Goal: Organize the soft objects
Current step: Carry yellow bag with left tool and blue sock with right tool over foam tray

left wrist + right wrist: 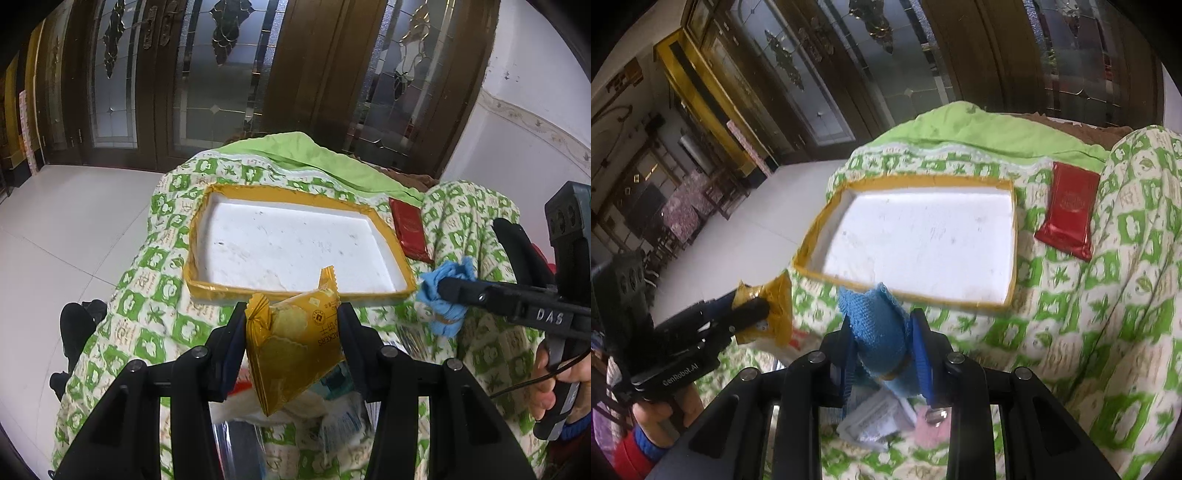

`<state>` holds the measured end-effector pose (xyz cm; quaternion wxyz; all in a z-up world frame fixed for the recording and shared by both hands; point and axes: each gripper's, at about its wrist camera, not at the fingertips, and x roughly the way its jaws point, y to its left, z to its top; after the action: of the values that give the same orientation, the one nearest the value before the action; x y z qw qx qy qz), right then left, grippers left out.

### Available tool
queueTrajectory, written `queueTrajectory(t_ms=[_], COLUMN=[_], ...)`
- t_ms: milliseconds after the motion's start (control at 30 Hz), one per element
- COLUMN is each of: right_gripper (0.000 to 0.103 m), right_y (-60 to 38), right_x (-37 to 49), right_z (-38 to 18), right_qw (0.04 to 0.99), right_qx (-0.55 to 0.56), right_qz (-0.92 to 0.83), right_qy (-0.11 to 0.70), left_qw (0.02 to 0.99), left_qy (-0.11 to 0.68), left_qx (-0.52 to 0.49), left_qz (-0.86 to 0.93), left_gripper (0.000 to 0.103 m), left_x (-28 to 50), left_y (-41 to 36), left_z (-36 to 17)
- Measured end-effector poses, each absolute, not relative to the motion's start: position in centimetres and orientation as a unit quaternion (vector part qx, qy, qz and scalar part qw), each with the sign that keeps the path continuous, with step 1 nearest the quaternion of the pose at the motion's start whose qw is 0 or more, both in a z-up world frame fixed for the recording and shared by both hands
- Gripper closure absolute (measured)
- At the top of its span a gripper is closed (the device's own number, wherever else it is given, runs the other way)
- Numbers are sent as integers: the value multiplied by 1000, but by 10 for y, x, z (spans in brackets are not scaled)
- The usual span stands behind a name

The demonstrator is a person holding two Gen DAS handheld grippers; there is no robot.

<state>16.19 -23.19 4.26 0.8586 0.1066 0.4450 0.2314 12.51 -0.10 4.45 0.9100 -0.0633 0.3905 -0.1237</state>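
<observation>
Nearest us, our left gripper (291,332) is clamped on one gold cracker packet (291,350), just short of the tray's near rim. Our right gripper (882,350) squeezes one blue cloth (875,332) at that same rim. Beyond lies one gold-edged white tray (207,288), its floor bare. One red packet (1067,210) lies past its right edge on the green quilt (1108,332). Blurred wrappers lie beneath us, perhaps several.

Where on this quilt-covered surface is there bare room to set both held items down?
The white tray is bare inside its yellow rim. Quilt right of it, below the red packet, is free. Loose packets crowd the near edge.
</observation>
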Motion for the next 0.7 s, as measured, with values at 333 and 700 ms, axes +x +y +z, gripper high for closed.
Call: queueTrajectory(t_ms=[333,700], right_gripper=[73,73], right_y=[-230,-232], right_x=[196,223], right_z=[45,21], right_qw=[871,872], right_qx=[103,94], right_qz=[216,202], right_qy=[429,435], left_qw=[910,905], left_qy=[393,407], left_qx=[-56,-46], left_qz=[-118,-113], left_gripper=[56,56], left_x=[155,182], left_y=[-4,-9], left_z=[47,34])
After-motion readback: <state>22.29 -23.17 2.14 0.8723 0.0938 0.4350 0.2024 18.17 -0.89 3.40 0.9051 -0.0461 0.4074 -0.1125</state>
